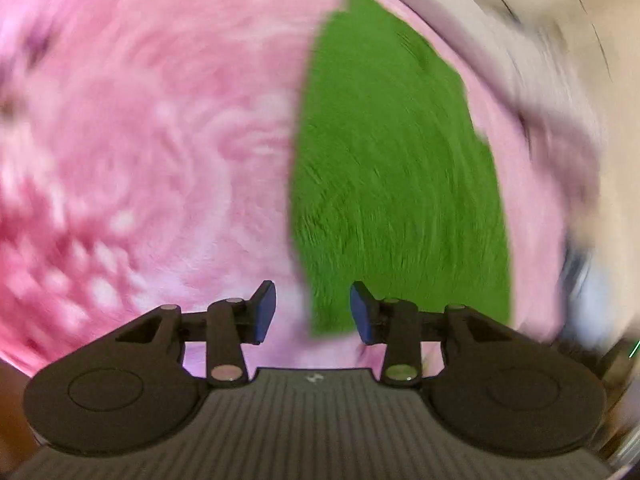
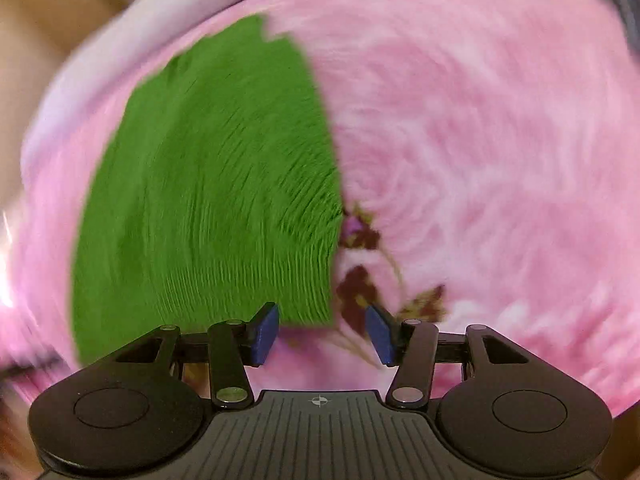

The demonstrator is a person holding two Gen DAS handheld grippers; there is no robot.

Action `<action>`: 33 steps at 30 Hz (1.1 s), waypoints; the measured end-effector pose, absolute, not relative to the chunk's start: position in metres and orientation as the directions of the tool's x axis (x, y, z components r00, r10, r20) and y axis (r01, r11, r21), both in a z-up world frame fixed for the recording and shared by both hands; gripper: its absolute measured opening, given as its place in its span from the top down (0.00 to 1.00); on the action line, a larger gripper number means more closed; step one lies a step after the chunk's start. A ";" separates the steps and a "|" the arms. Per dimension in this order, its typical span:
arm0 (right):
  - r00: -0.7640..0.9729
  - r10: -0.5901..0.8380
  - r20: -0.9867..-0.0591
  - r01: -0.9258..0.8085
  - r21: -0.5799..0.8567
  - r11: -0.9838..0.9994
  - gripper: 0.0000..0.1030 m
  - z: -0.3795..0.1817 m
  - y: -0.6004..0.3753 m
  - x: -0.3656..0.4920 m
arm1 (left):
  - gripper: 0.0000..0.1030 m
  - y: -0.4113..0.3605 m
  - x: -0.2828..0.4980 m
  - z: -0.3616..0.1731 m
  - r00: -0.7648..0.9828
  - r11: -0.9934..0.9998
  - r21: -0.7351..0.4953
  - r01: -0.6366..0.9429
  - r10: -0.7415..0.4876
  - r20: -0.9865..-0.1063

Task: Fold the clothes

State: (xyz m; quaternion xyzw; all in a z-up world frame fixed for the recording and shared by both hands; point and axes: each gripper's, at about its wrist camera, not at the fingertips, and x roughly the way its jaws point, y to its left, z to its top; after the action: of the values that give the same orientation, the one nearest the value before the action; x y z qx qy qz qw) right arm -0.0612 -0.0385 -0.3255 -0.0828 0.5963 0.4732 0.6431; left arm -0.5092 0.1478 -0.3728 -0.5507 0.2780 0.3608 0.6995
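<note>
A green ribbed garment (image 1: 396, 168) lies flat on a pink flowered cloth (image 1: 152, 140). It also shows in the right wrist view (image 2: 212, 184) on the same pink cloth (image 2: 480, 152). My left gripper (image 1: 313, 312) is open and empty, just above the garment's near left corner. My right gripper (image 2: 323, 334) is open and empty, just above the garment's near right corner. Both views are blurred by motion.
The pink cloth has a white border (image 1: 440, 12) at its far edge, also seen in the right wrist view (image 2: 132, 28). A dark red flower print (image 2: 360, 284) lies on the cloth right of the garment. Beige floor or wall (image 2: 48, 0) lies beyond.
</note>
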 end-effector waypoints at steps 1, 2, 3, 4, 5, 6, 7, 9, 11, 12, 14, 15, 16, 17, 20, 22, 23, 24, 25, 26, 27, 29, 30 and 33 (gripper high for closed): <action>-0.181 0.519 -0.835 -0.660 0.494 0.565 0.49 -0.334 -0.036 -0.057 | 0.65 0.152 -0.509 -0.383 0.615 0.063 -0.615 -0.786 0.191 -0.765; -0.183 0.525 -0.831 -0.631 0.509 0.586 0.49 -0.340 -0.033 -0.054 | 0.65 0.154 -0.509 -0.395 0.641 -0.014 -0.652 -0.758 0.173 -0.748; -0.179 0.530 -0.829 -0.604 0.518 0.605 0.49 -0.345 -0.030 -0.051 | 0.65 0.155 -0.507 -0.406 0.662 -0.092 -0.679 -0.728 0.162 -0.731; -0.175 0.545 -0.820 -0.583 0.532 0.614 0.49 -0.347 -0.028 -0.049 | 0.68 0.155 -0.505 -0.416 0.684 -0.169 -0.701 -0.693 0.154 -0.713; -0.180 0.547 -0.818 -0.569 0.540 0.620 0.50 -0.347 -0.025 -0.049 | 0.71 0.156 -0.505 -0.426 0.712 -0.247 -0.726 -0.642 0.158 -0.684; -0.198 0.534 -0.822 -0.568 0.540 0.621 0.82 -0.346 -0.020 -0.049 | 0.95 0.158 -0.503 -0.429 0.726 -0.285 -0.733 -0.618 0.152 -0.671; -0.240 0.528 -0.814 -0.559 0.561 0.611 0.95 -0.344 -0.018 -0.048 | 0.96 0.159 -0.501 -0.431 0.739 -0.322 -0.738 -0.593 0.146 -0.658; -0.264 0.560 -0.785 -0.543 0.601 0.586 0.96 -0.330 -0.013 -0.047 | 0.96 0.170 -0.493 -0.405 0.704 -0.244 -0.722 -0.648 0.170 -0.689; -0.231 0.667 -0.708 -0.579 0.651 0.491 0.96 -0.294 -0.016 -0.047 | 0.96 0.178 -0.487 -0.341 0.699 0.023 -0.727 -0.687 0.298 -0.650; -0.218 0.747 -0.629 -0.588 0.695 0.414 0.96 -0.271 -0.024 -0.048 | 0.96 0.180 -0.484 -0.304 0.700 0.183 -0.691 -0.700 0.371 -0.610; -0.208 0.775 -0.597 -0.570 0.718 0.400 0.96 -0.254 -0.046 -0.049 | 0.96 0.163 -0.482 -0.242 0.676 0.467 -0.489 -0.736 0.477 -0.562; -0.204 0.780 -0.592 -0.558 0.725 0.404 0.96 -0.248 -0.057 -0.050 | 0.94 0.153 -0.481 -0.232 0.644 0.541 -0.375 -0.753 0.488 -0.589; -0.211 0.740 -0.639 -0.547 0.704 0.452 0.96 -0.258 -0.065 -0.053 | 0.93 0.147 -0.483 -0.236 0.614 0.568 -0.315 -0.760 0.468 -0.636; -0.223 0.661 -0.716 -0.543 0.655 0.526 0.96 -0.279 -0.071 -0.060 | 0.93 0.144 -0.488 -0.252 0.578 0.549 -0.308 -0.777 0.426 -0.696; -0.242 0.490 -0.838 -0.576 0.530 0.622 0.96 -0.320 -0.075 -0.082 | 0.93 0.134 -0.497 -0.315 0.443 0.476 -0.275 -0.835 0.287 -0.849; -0.205 0.455 -0.867 -0.636 0.471 0.611 0.95 -0.324 -0.078 -0.098 | 0.93 0.125 -0.496 -0.336 0.384 0.488 -0.222 -0.844 0.261 -0.885; -0.188 0.442 -0.877 -0.661 0.446 0.604 0.95 -0.322 -0.079 -0.103 | 0.93 0.120 -0.495 -0.346 0.354 0.495 -0.196 -0.847 0.249 -0.901; -0.170 0.426 -0.889 -0.685 0.417 0.597 0.95 -0.320 -0.079 -0.107 | 0.92 0.118 -0.495 -0.350 0.348 0.488 -0.200 -0.850 0.235 -0.907; -0.154 0.413 -0.898 -0.704 0.393 0.591 0.93 -0.317 -0.079 -0.110 | 0.89 0.117 -0.495 -0.348 0.323 0.494 -0.172 -0.852 0.238 -0.916; -0.135 0.399 -0.907 -0.721 0.367 0.588 0.92 -0.313 -0.078 -0.112 | 0.89 0.116 -0.494 -0.347 0.297 0.500 -0.143 -0.854 0.242 -0.924; -0.115 0.385 -0.916 -0.736 0.339 0.586 0.91 -0.309 -0.075 -0.113 | 0.87 0.116 -0.494 -0.343 0.272 0.509 -0.108 -0.854 0.260 -0.927; -0.033 0.388 -0.921 -0.778 0.267 0.568 0.90 -0.292 -0.069 -0.114 | 0.87 0.113 -0.503 -0.323 0.200 0.505 -0.011 -0.863 0.322 -0.925; 0.022 0.407 -0.913 -0.805 0.225 0.550 0.89 -0.281 -0.067 -0.118 | 0.87 0.111 -0.503 -0.313 0.177 0.497 0.025 -0.867 0.354 -0.918; 0.127 0.493 -0.860 -0.884 0.127 0.450 0.85 -0.257 -0.051 -0.130 | 0.89 0.114 -0.502 -0.284 0.201 0.491 0.053 -0.869 0.450 -0.870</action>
State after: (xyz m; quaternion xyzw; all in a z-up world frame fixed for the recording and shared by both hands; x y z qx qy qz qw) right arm -0.1301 -0.0513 -0.2571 -0.2146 0.4553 0.4787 0.7194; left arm -0.5024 0.1137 -0.2838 -0.2343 0.4472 0.4467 0.7386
